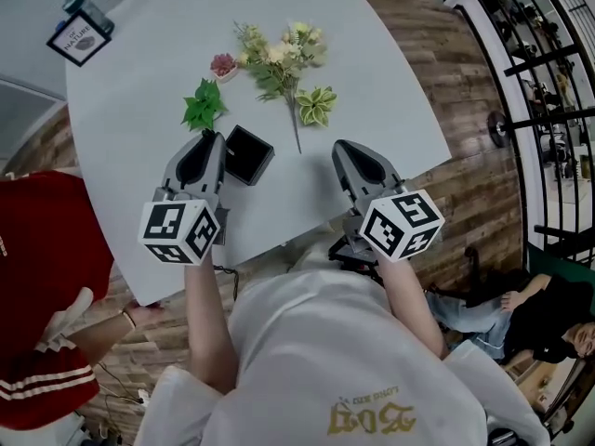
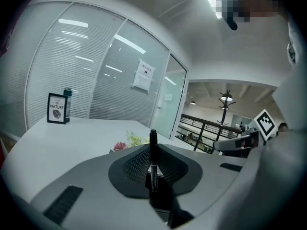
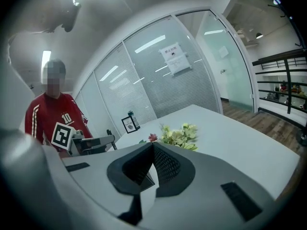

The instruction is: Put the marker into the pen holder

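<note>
A black marker stands upright between the jaws of my left gripper, which is shut on it. In the head view my left gripper hovers over the white table, just left of the black square pen holder. The holder's opening faces up and it looks empty. My right gripper hangs to the right of the holder, near the table's front edge. Its jaws meet with nothing between them. The right gripper view also shows the left gripper with the marker tip sticking up.
Artificial flowers, a green leaf sprig and a small pink flower lie beyond the holder. A framed sign with a bottle behind it stands at the far left corner. A person in red stands at the left.
</note>
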`<state>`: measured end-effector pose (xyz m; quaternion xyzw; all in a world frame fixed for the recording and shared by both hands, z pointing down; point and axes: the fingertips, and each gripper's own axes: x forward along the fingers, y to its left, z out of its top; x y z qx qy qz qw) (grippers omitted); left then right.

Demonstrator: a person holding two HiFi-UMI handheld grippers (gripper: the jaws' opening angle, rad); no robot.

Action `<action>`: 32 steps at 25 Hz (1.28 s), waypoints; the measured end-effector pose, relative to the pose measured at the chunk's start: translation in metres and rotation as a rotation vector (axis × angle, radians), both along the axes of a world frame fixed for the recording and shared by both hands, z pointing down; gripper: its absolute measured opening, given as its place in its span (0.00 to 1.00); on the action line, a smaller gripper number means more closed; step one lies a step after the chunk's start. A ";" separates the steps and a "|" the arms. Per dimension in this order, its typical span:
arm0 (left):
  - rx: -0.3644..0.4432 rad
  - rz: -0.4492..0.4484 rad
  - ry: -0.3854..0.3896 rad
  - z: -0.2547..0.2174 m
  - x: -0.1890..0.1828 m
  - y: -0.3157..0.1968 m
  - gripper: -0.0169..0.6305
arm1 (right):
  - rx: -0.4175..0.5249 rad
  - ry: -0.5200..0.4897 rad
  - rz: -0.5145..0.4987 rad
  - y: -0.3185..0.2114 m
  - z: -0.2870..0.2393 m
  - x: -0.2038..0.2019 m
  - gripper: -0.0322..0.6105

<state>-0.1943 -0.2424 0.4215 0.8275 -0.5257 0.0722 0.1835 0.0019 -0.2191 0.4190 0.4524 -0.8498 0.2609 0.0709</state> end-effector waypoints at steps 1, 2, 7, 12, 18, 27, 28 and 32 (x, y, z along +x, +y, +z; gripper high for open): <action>-0.006 -0.004 -0.005 0.003 0.001 -0.002 0.10 | 0.002 -0.003 -0.004 -0.004 0.000 0.000 0.08; -0.013 -0.008 -0.007 0.006 0.002 -0.005 0.10 | 0.002 -0.007 -0.006 -0.008 0.000 0.001 0.08; -0.041 -0.010 -0.027 0.015 0.010 -0.016 0.10 | -0.017 -0.013 -0.013 -0.025 0.007 0.004 0.08; -0.095 -0.040 -0.083 0.031 0.014 -0.020 0.10 | -0.045 -0.009 -0.032 -0.034 0.019 0.003 0.08; -0.131 -0.046 -0.103 0.042 0.022 -0.018 0.10 | -0.056 -0.011 -0.049 -0.039 0.024 -0.002 0.08; -0.159 -0.037 -0.138 0.059 0.031 -0.011 0.10 | -0.072 -0.010 -0.059 -0.032 0.033 -0.005 0.08; -0.163 -0.035 -0.145 0.061 0.031 -0.011 0.10 | -0.071 -0.010 -0.059 -0.031 0.034 -0.005 0.08; -0.180 -0.036 -0.169 0.069 0.032 -0.008 0.10 | -0.070 -0.010 -0.055 -0.029 0.034 -0.003 0.08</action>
